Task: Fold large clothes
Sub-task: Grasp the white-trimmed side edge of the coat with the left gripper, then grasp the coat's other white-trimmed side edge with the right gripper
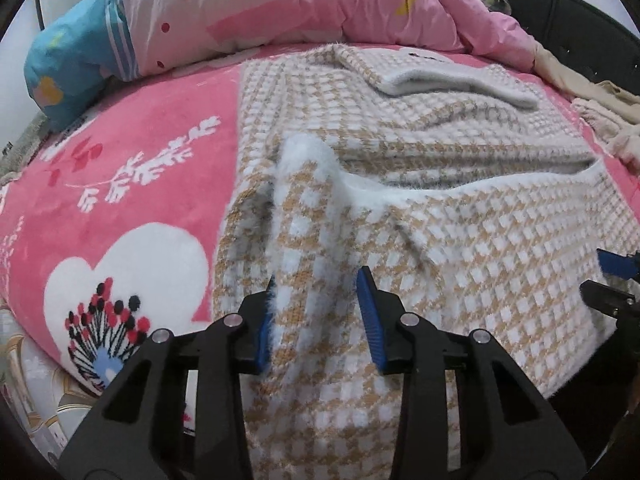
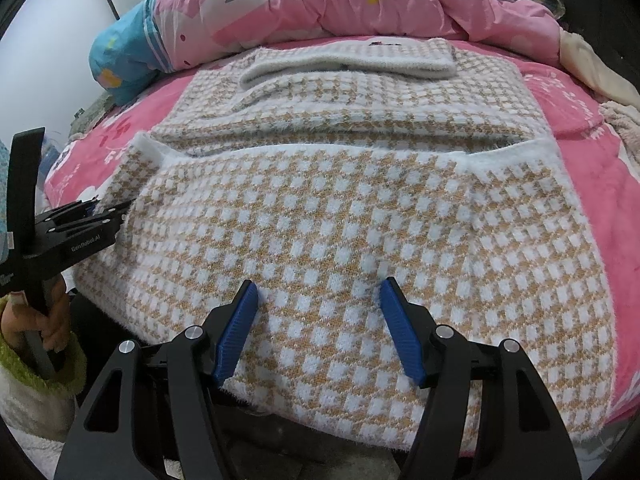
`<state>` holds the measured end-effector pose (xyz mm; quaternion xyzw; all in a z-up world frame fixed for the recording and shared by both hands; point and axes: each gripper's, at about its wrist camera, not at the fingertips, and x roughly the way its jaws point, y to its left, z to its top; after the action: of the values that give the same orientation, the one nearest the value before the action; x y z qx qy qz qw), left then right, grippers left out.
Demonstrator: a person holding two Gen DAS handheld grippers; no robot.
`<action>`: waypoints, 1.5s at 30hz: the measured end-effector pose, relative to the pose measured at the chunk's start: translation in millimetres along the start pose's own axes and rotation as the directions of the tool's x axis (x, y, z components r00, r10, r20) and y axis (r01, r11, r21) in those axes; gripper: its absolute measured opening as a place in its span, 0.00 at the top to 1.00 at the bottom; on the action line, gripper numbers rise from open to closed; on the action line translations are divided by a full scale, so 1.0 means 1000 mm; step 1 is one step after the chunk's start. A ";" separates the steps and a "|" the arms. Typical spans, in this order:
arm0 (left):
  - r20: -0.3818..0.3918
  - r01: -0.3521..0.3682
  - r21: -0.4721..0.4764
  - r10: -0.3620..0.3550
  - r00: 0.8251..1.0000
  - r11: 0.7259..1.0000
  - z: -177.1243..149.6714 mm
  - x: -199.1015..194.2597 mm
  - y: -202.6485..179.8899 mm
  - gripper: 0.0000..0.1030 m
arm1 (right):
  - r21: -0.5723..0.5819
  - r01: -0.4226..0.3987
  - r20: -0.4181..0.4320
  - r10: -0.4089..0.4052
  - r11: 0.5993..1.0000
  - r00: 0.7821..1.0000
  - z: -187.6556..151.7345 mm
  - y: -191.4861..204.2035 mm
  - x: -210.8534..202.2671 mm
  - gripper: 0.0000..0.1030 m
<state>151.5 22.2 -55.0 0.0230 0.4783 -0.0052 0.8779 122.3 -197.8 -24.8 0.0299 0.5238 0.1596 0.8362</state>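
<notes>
A fuzzy tan-and-white check sweater (image 2: pixel 320 208) lies spread on the pink bed blanket (image 1: pixel 132 184), its collar (image 2: pixel 348 64) at the far end. A white-cuffed sleeve (image 1: pixel 308 200) lies folded in along its left side. My left gripper (image 1: pixel 316 288) straddles that sleeve strip. The fabric fills the gap between the blue pads but does not look pinched. In the right wrist view the left gripper (image 2: pixel 126 208) sits at the sweater's left edge. My right gripper (image 2: pixel 318 292) hangs open over the sweater's near part with nothing gripped. It also shows as the right gripper (image 1: pixel 608 280) at the right edge of the left wrist view.
A pink quilt (image 2: pixel 400 4) with a blue end (image 1: pixel 76 60) is heaped along the far side. Beige clothes (image 1: pixel 600 120) lie at the right. A person's hand in a green cuff (image 2: pixel 40 332) holds the left tool. Tiled floor (image 1: pixel 44 404) shows past the near bed edge.
</notes>
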 end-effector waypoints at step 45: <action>-0.007 -0.018 0.006 0.018 1.000 1.000 0.001 -0.001 -0.001 0.65 | 0.164 -0.002 0.161 -0.025 0.986 0.987 0.010 -0.126 -0.068 0.19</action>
<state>152.3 21.2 -53.6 0.0302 0.4810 0.0015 0.8762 133.5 -336.6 10.8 0.1082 0.4653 0.1082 0.8718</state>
